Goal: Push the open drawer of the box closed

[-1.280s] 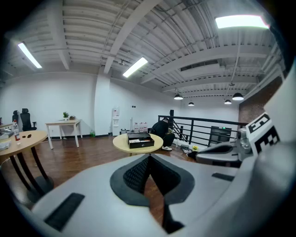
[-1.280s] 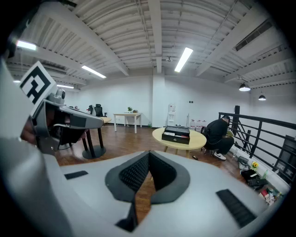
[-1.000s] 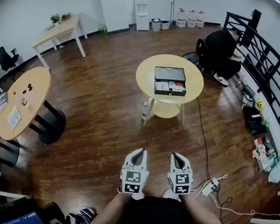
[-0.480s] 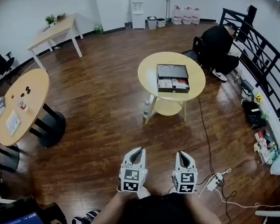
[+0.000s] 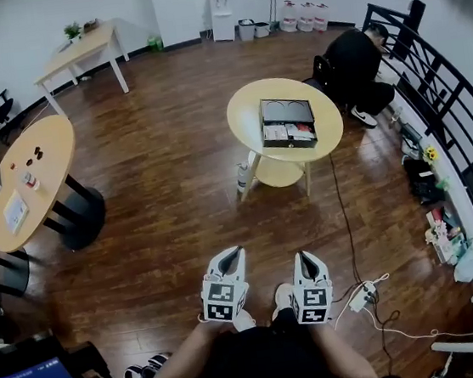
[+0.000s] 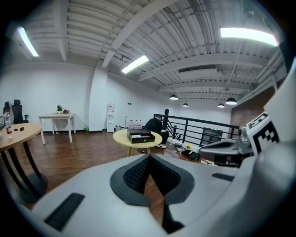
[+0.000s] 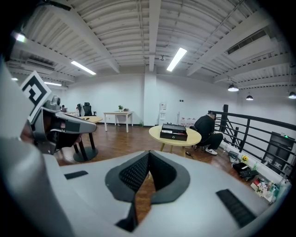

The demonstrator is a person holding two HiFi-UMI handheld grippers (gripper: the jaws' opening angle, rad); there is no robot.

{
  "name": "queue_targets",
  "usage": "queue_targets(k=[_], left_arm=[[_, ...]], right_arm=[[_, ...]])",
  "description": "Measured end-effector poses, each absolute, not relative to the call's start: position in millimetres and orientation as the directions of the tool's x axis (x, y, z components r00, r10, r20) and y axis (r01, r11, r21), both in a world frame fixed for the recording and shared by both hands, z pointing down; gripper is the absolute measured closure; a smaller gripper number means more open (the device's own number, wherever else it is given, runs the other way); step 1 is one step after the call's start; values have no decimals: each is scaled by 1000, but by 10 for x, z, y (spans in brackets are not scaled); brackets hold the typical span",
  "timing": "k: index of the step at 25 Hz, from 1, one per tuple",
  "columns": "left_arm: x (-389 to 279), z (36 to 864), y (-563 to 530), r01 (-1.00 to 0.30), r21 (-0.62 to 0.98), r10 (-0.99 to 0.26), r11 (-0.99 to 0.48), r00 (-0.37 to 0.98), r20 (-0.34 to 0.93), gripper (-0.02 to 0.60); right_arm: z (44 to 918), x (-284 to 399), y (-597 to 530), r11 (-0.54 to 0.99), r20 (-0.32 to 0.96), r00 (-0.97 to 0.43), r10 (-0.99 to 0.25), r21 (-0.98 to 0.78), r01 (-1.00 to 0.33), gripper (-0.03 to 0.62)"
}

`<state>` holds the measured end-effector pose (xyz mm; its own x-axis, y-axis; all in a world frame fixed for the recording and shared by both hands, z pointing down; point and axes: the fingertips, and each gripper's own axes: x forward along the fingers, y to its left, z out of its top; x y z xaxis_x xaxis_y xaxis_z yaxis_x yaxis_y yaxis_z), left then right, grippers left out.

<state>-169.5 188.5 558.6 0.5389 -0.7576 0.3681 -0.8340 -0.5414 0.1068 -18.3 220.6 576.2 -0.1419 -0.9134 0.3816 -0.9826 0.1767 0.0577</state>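
A black box (image 5: pixel 287 122) lies on a round yellow table (image 5: pixel 245 123) across the room, its drawer (image 5: pixel 288 135) pulled out toward me with papers showing inside. Both grippers hang close to my body, far short of the table. My left gripper (image 5: pixel 234 253) is shut and holds nothing. My right gripper (image 5: pixel 303 255) is also shut and holds nothing. The left gripper view shows the box (image 6: pixel 141 135) small and distant beyond the shut jaws. The right gripper view shows the box (image 7: pixel 174 131) on the table (image 7: pixel 192 136) straight ahead.
A person in black (image 5: pixel 356 62) crouches just behind the table. A black railing (image 5: pixel 440 107) runs along the right. A power strip and cables (image 5: pixel 358 297) lie on the wood floor at right. A bottle (image 5: pixel 243 177) stands by the table's leg. Another round table (image 5: pixel 33 166) is at left.
The head view has shifted a little, so the table sits slightly higher in the frame. Both grippers stay shut and low; the right one has drifted slightly right.
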Motion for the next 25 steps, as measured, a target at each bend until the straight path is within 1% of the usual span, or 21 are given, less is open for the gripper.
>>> queue_targets(k=[12,25], left_arm=[[-1475,5771,1573,-833,117,-737,-541,537,410,581],[-1084,5853,657,-844,112,-735,-525,516,441,581]], right_arm=[[5933,-17,1825,192,405,-159,-900,42,-981,589],[6104,349,871,226,441,-195,-876,18,-974,589]])
